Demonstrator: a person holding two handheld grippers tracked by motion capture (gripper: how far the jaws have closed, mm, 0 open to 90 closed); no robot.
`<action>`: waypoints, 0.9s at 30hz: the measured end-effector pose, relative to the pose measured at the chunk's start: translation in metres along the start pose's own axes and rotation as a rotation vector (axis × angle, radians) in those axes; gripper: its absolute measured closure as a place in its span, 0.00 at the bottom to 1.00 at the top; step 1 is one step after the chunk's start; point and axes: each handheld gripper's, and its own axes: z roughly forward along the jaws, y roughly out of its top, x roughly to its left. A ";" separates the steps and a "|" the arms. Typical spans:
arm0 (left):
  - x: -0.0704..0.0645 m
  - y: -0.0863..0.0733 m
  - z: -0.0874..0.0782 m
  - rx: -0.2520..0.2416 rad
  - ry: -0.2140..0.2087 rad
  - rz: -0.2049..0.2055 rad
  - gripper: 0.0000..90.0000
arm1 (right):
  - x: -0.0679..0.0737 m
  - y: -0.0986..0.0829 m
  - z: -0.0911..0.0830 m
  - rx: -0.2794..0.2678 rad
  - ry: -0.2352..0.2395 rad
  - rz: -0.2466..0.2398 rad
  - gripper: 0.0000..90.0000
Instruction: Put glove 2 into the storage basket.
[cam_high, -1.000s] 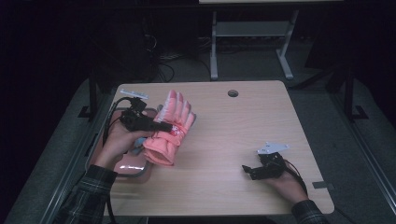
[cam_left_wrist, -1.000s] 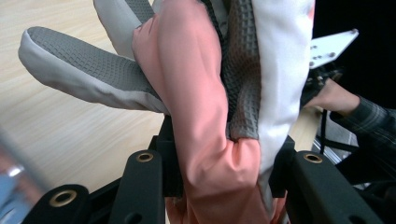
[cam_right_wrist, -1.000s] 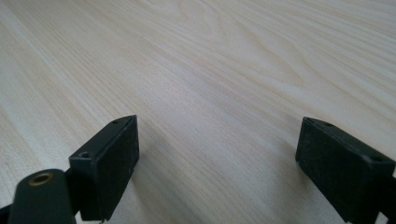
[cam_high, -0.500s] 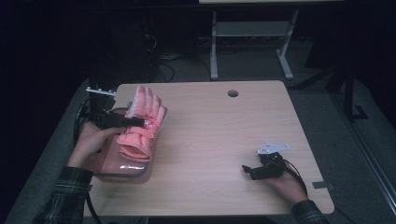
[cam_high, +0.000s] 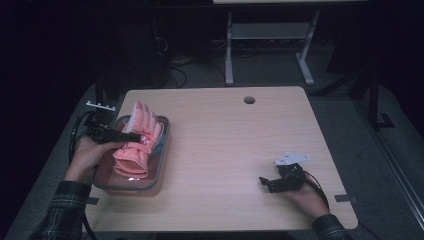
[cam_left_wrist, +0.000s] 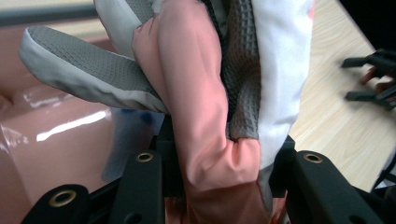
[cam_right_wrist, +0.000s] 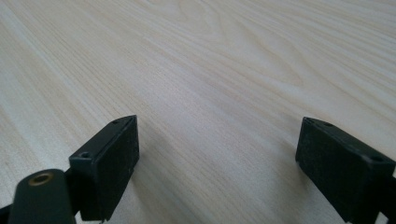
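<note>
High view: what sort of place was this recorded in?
Probably a lab or workshop room set up for recording: a bare wooden table on grey floor, dark surroundings, a metal stand and loose cables behind it, a pink glove over a bin.

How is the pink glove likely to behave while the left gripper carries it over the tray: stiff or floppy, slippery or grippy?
Probably floppy: in the left gripper view the pink glove folds and bunches between the jaws of the left gripper. Likely light for its size, since one pinch holds it above the tray. The textured grey palm patches should resist slipping, though the smooth pink fabric may slide somewhat.
</note>
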 end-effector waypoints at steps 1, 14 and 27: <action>0.002 -0.001 0.003 0.008 0.000 0.002 0.66 | 0.000 0.000 0.000 0.000 0.000 -0.001 0.14; 0.016 -0.020 0.044 0.089 -0.001 -0.014 0.64 | 0.000 0.000 0.000 -0.001 0.000 -0.001 0.14; 0.022 -0.031 0.051 0.064 -0.021 -0.015 0.53 | 0.000 0.000 0.000 -0.001 -0.001 -0.001 0.14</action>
